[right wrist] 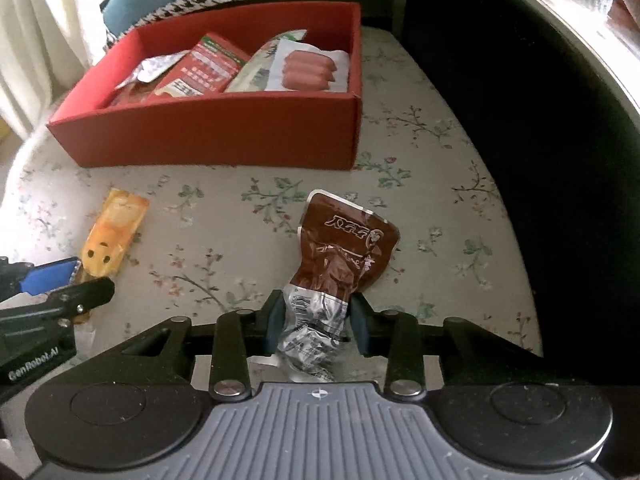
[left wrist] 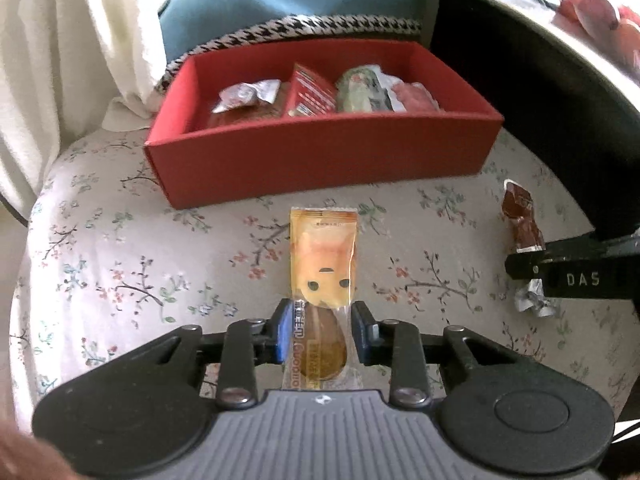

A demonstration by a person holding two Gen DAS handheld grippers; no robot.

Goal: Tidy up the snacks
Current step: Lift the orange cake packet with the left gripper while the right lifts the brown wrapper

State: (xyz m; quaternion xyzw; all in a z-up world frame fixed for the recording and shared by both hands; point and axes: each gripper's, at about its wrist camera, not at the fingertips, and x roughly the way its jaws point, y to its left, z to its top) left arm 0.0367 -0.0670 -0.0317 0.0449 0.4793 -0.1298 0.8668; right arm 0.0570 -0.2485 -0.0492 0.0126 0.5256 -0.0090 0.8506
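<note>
Orange wrapper, left wrist view: the orange snack bar (left wrist: pixel 324 264) lies on the floral cushion (left wrist: pixel 120 264), long axis pointing straight at the red box (left wrist: pixel 320 152) toward the cushion's far edge. The left gripper (left wrist: pixel 322 332) pinches its near end.

Right wrist view: the right gripper (right wrist: pixel 316 316) is clamped on the crumpled silver tail of the brown pouch (right wrist: pixel 344 256); the box lies ahead and slightly left, nearer this hand's pouch, by my judgement.
</note>
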